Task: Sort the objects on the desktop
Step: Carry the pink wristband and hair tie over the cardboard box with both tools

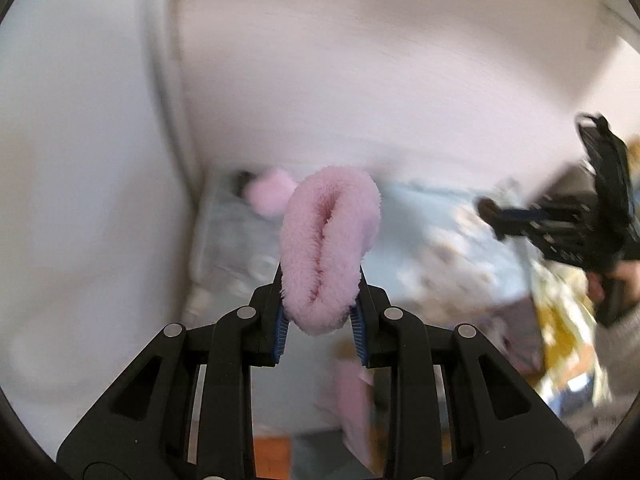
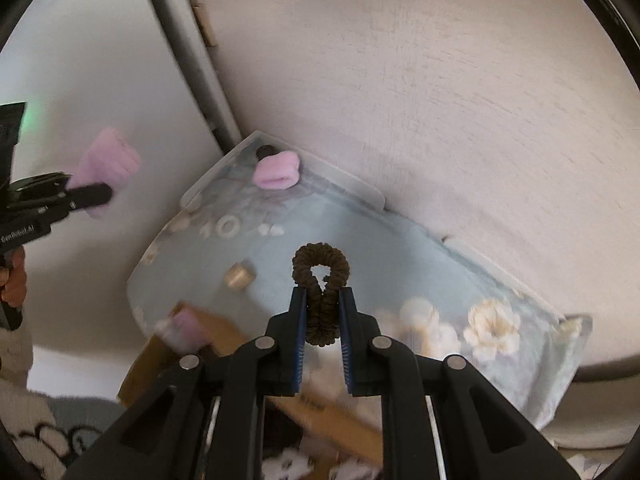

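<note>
My left tongs (image 1: 320, 312) clench a pink fluffy band (image 1: 328, 240), my right tongs (image 2: 323, 332) a brown hair tie (image 2: 321, 280); either could slip loose.

Pink fluffy scrunchie (image 1: 330, 248), dark brown scrunchie (image 2: 321, 280), pale blue cloth (image 2: 400, 256) with cream flowers.

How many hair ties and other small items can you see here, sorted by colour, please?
Pink fluffy hair ties: 2, one in the left gripper as the held pink tie, one lying as the pink tie on the blue floral cloth
Brown hair ties: 1, the brown tie in the right gripper
Gold caps: 1, the gold cap
Total: 4
</note>
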### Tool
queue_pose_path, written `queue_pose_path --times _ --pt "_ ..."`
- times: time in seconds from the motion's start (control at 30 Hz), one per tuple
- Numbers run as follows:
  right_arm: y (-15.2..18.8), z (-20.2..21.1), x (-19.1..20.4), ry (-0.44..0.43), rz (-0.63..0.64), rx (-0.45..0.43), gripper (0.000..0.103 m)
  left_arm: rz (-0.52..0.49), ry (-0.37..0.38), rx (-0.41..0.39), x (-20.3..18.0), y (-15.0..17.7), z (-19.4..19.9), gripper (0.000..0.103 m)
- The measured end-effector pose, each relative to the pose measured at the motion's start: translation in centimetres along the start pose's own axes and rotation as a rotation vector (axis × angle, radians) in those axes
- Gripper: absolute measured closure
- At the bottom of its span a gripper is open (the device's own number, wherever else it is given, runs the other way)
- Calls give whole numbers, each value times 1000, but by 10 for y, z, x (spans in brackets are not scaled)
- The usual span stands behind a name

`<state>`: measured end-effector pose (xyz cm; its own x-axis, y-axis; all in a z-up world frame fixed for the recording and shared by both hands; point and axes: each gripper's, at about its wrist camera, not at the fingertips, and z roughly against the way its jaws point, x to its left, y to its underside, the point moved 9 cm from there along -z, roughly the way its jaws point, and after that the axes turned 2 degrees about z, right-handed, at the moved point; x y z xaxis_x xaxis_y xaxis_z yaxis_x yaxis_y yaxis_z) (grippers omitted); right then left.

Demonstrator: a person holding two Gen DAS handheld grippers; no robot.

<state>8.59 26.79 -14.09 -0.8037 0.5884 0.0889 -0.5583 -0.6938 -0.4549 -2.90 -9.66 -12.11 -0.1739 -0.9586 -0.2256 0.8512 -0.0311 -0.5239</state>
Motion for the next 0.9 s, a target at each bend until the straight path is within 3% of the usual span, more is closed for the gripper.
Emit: queue_pose_path --times 0.13,0.23,0.5,0.7,0.9 --pt "32 17 8 17 24 20 89 -111 47 62 -37 28 4 79" --pt "60 25 14 3 20 45 89 -159 122 121 -68 53 -1 79" --pt "133 12 27 -33 3 128 89 -253 182 260 -127 118 -61 79" --pt "174 -2 29 -51 -23 185 89 -276 179 350 -139 154 -58 79" --pt "191 -9 28 -65 -42 215 89 -262 173 381 -139 168 -64 79"
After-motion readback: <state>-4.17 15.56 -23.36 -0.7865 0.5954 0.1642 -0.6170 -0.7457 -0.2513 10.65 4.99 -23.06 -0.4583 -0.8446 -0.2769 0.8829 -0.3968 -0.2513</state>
